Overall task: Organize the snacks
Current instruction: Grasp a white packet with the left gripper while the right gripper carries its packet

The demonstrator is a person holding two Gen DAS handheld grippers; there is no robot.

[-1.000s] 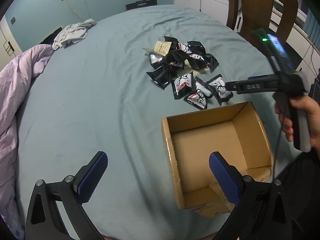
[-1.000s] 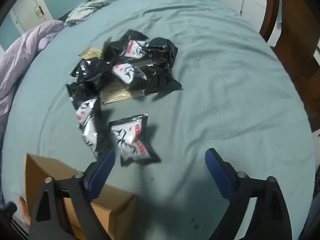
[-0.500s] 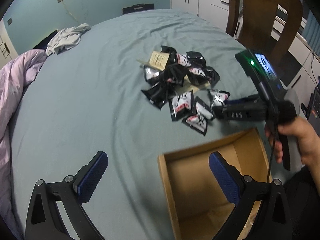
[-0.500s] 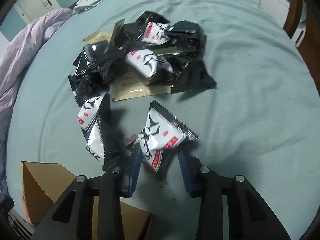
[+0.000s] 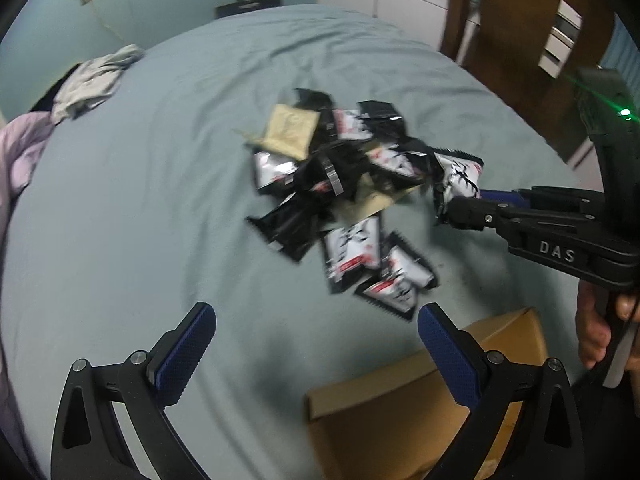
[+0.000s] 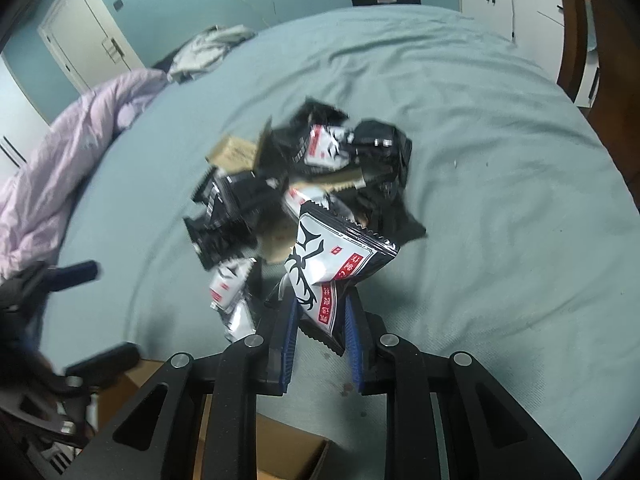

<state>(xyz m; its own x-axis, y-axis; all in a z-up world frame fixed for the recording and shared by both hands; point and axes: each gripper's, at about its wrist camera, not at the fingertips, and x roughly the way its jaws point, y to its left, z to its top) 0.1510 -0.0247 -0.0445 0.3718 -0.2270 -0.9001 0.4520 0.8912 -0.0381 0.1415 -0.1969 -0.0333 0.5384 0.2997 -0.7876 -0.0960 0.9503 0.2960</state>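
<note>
R gripper [image 6: 320,320] | jaws just closed in, now pinching a white-and-black snack packet [image 6: 332,264]; packet lifted off the bed [image 6: 500,160], by the snack pile [image 6: 304,184] | L gripper [image 5: 312,344] | I've got jaws wide, nothing in them; hangs over sheet near cardboard box [image 5: 400,408]

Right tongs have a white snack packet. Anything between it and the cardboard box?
Nothing visible. The right tongs, which have just been closing, pinch the white snack packet clear of the pile. The cardboard box sits nearer the person with its top open; the left tongs hover open above its corner.
</note>
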